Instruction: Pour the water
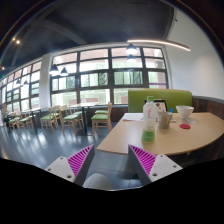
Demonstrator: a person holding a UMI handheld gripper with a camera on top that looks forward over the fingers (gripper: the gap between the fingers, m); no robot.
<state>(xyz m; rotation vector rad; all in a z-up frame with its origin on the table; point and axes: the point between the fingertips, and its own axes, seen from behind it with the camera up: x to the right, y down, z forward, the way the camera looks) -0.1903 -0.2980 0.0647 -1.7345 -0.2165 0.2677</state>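
A wooden table [190, 135] stands ahead of the fingers and to their right. On it, nearest to me, is a small green cup [148, 135]. Behind it stand a tall pale jug or bottle [150, 108], a white cup [163, 120] and a white bowl-like vessel [185, 113]. My gripper [111, 160] is open and empty, its magenta pads spread wide. It is short of the table's near edge, and the green cup is beyond the right finger [143, 158]. A pale rounded thing [100, 182] lies low between the fingers; I cannot tell what it is.
The room is a canteen with large windows [95, 75] along the far wall. Wooden tables and chairs [60, 118] stand in rows at the left. A green bench [165, 98] runs behind the table. Dark floor [50, 140] lies between me and the far tables.
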